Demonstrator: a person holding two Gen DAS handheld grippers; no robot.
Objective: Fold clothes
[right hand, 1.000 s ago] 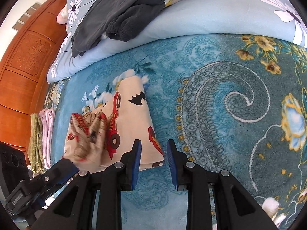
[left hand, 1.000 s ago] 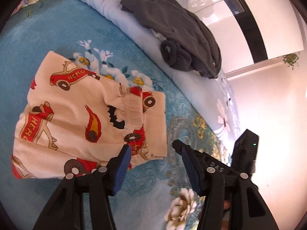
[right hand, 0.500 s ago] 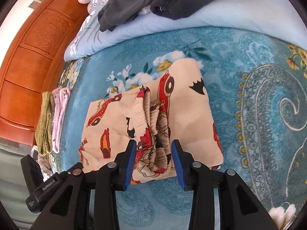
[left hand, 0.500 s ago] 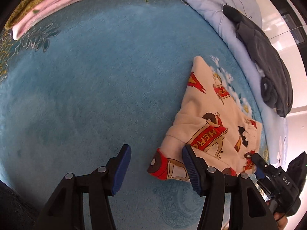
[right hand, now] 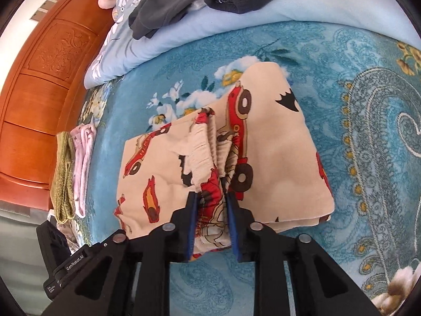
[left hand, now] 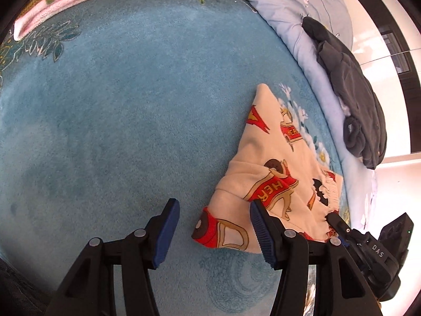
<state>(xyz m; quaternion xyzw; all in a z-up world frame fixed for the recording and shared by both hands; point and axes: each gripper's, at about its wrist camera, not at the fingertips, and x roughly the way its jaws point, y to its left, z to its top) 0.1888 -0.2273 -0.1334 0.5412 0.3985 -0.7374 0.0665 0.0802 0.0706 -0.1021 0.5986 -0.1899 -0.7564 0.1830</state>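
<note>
While the right gripper [right hand: 211,208], jaws just closing, pinches the garment's [right hand: 276,152] bunched waistband near the bed's [right hand: 368,137] front edge, the left gripper [left hand: 214,230] hangs open beside a corner, probably ready to grab for the next fold.

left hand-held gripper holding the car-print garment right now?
No. In the left wrist view the left hand-held gripper stands open, and the car-print garment lies between its fingers with neither pad pressing on it.
</note>
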